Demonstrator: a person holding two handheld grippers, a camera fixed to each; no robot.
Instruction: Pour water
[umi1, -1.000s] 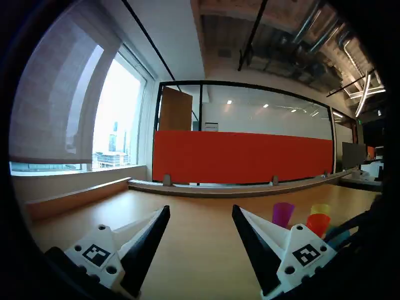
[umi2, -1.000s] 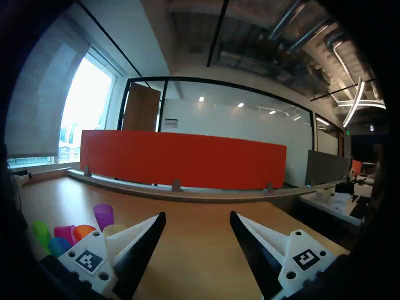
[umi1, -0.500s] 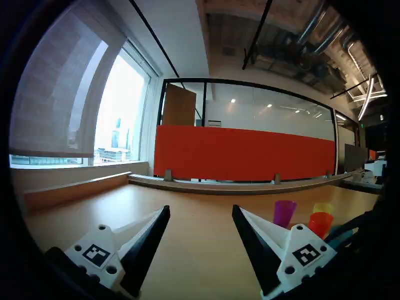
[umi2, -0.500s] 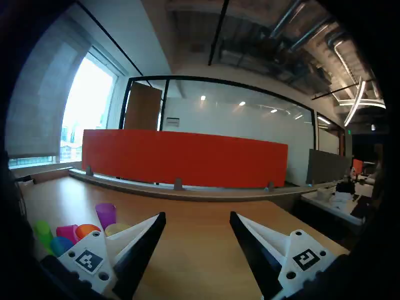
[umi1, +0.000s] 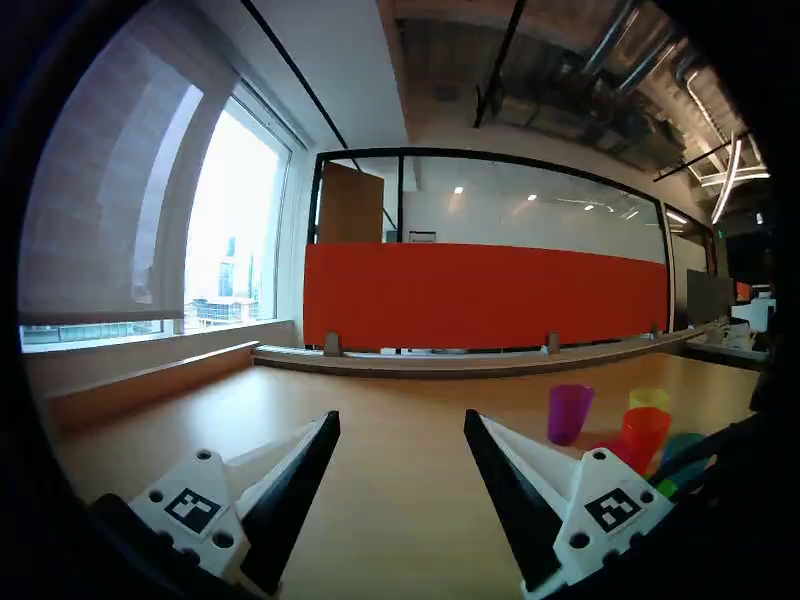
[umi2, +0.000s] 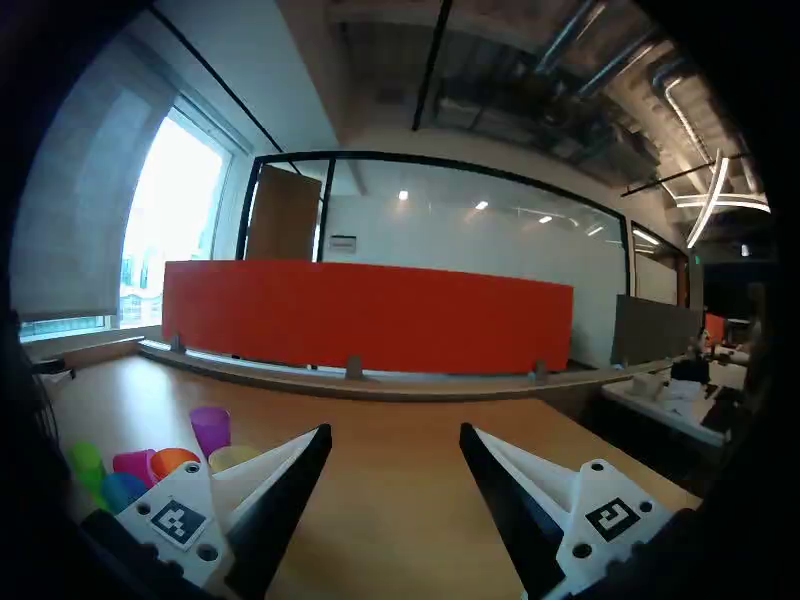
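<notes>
A purple translucent plastic cup (umi1: 570, 413) and an orange plastic cup (umi1: 643, 436) stand upright among other coloured cups on the pale wooden desk (umi1: 400, 530), well short of its far edge. They are probably grouped so either side can reach them. The left tongs (umi1: 400, 415) and right tongs (umi2: 395, 428) flank them, level and low over the desk, gaping wide and holding nothing.

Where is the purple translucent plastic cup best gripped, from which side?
Probably its side wall, mid-height, coming level from the near side with the left gripper. The purple translucent plastic cup stands upright; in the left gripper view, an orange cup crowds its right.
</notes>
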